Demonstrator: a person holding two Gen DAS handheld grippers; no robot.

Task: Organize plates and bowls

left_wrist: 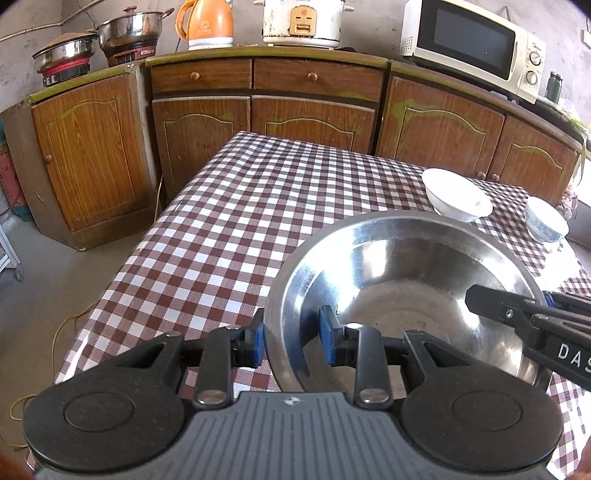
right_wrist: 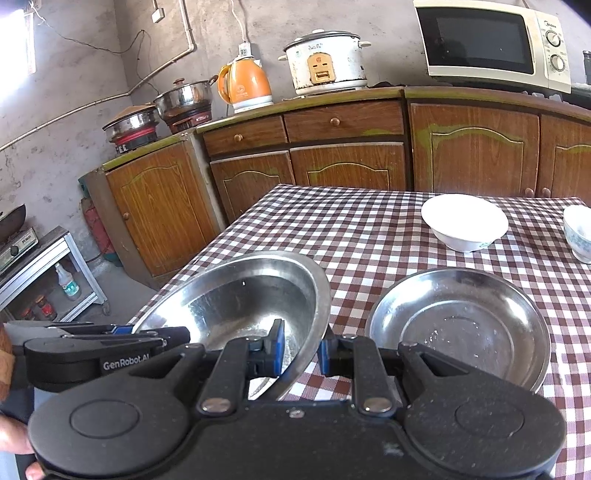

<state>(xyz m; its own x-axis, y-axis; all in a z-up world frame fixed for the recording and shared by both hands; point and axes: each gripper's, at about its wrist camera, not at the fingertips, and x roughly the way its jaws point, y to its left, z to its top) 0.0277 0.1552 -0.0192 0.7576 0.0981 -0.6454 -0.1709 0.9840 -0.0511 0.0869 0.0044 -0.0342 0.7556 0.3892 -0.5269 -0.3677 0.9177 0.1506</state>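
- Our left gripper [left_wrist: 291, 341] pinches the near-left rim of the big steel bowl [left_wrist: 406, 288]: one blue pad outside the wall, the other inside.
- Our right gripper [right_wrist: 301, 349] is pinched on the same bowl's right rim, its pads on either side of the thin wall.
- Between the two grips the bowl looks tilted and clear of the checked tablecloth [left_wrist: 229, 229], though we cannot tell for sure that no edge touches.
- Just right of it, in the right wrist view, a shallower steel plate [right_wrist: 461, 325] lies flat on the cloth.
- Farther back stand a white bowl [right_wrist: 463, 221] and, at the table's right edge, a small blue-patterned bowl [right_wrist: 580, 236], both upright and apart.
- Behind the table run wooden cabinets [left_wrist: 317, 122], carrying a microwave [left_wrist: 472, 44], a rice cooker [left_wrist: 303, 22] and an orange kettle [left_wrist: 207, 24].
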